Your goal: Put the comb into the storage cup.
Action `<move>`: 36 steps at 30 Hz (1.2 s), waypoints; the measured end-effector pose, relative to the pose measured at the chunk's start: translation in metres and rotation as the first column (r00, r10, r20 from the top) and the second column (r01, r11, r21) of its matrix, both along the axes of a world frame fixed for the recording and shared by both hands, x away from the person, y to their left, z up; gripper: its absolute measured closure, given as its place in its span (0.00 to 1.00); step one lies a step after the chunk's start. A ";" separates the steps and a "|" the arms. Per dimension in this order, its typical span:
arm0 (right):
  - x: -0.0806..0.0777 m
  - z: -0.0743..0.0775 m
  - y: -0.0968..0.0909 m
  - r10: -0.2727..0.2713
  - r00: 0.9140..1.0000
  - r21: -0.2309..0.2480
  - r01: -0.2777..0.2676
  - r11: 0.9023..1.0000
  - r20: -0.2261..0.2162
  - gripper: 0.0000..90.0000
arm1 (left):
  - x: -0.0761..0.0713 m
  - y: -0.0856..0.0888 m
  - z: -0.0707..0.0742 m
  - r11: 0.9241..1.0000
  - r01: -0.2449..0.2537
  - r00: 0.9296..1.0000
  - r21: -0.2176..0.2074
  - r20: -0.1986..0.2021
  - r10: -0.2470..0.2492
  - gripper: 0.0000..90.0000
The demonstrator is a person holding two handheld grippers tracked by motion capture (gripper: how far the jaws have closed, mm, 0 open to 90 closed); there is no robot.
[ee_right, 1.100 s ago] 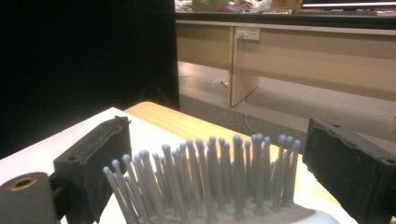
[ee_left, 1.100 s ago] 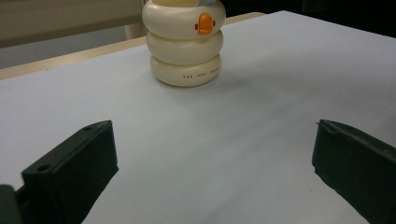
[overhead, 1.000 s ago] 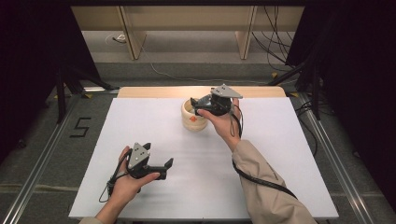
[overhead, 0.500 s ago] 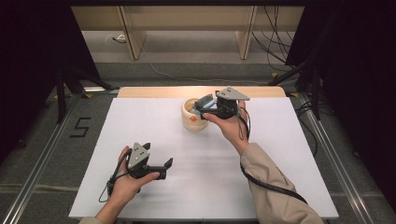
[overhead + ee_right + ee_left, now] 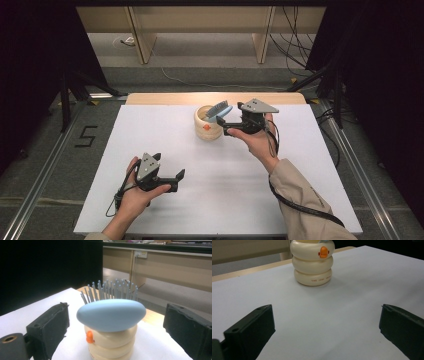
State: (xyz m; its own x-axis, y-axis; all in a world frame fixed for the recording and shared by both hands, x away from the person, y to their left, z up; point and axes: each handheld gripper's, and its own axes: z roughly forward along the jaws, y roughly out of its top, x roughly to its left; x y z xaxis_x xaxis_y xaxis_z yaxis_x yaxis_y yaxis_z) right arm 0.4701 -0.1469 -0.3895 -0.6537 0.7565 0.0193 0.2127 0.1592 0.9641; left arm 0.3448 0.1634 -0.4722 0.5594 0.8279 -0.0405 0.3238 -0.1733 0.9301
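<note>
**A:** Start at the lower left of the high view. What was the left hand-held gripper [image 5: 176,179] doing?

**B:** It sat low over the white counter [image 5: 150,130], jaws spread wide with nothing between them. Its own view looked straight at the cream ringed duck holder [image 5: 313,261], well apart, so I'd judge it was parked out of the way.

**A:** And at the upper middle?

**B:** The holder [image 5: 208,122] stood upright near the counter's far edge, with a blue hairbrush [image 5: 218,111] leaning head-up out of its mouth. The right hand-held gripper [image 5: 223,129] was just beside the holder, jaws parted on either side of the brush head [image 5: 111,314] and not touching it. The bristles faced away from its camera. Probably the brush was stored there handle-down to keep the bristles clear.

**A:** Any writing?

**B:** Small dark letters on the bottom ring, roughly "THE JUDY", the rest unclear. An orange beak marked the front. A "5" [image 5: 86,136] was painted on the floor at the left.
</note>
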 end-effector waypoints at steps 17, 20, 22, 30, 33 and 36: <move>-0.013 -0.012 -0.020 0.014 1.000 -0.045 -0.015 0.999 -0.026 0.08 | 0.000 0.001 0.000 1.000 0.001 1.000 -0.002 0.005 -0.001 0.00; -0.017 -0.013 -0.026 0.016 0.999 -0.050 -0.018 0.999 -0.031 0.08 | 0.000 0.001 0.000 1.000 0.002 1.000 0.000 0.004 -0.002 0.00; -0.020 -0.014 -0.029 0.016 0.999 -0.056 -0.018 0.998 -0.029 0.08 | 0.000 0.001 0.000 1.000 0.002 1.000 0.001 0.004 -0.002 0.00; -0.031 -0.021 -0.051 0.015 0.999 -0.082 -0.018 0.996 -0.042 0.09 | 0.000 0.002 0.000 1.000 -0.001 1.000 0.001 0.007 0.001 0.00; -0.038 -0.026 -0.059 0.014 0.999 -0.091 -0.019 0.996 -0.052 0.09 | 0.000 0.002 -0.001 1.000 0.000 1.000 0.004 0.005 -0.001 0.00; -0.043 -0.030 -0.068 0.007 0.998 -0.094 -0.013 0.995 -0.061 0.09 | 0.000 0.001 -0.001 1.000 0.002 1.000 0.004 0.005 -0.002 0.00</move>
